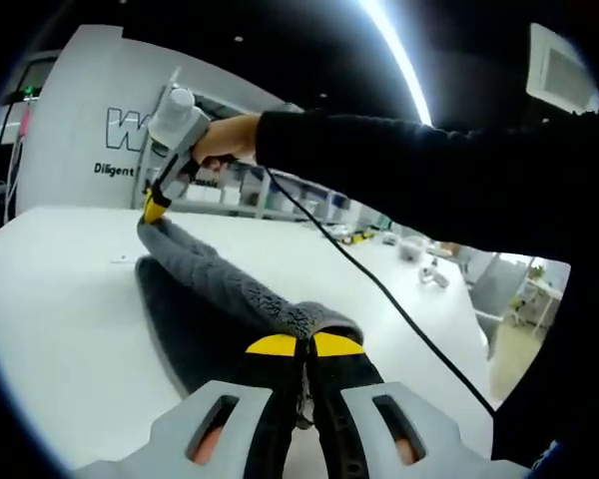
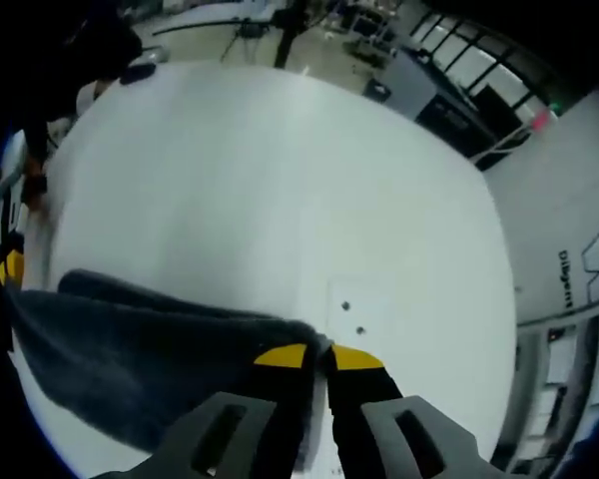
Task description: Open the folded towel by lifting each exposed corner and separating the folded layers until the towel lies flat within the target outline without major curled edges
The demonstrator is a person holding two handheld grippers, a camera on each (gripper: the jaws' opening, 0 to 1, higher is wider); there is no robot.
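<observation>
Left gripper view: left claw pinching gray towel; right claw grips far corner above table.

Dark grey towel stretched in a sagging band above the white table.

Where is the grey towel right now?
The grey towel is lifted over the white table, stretched between the left hand-held gripper, clamped on its near corner, and the right hand-held gripper, pinching its far corner.
</observation>
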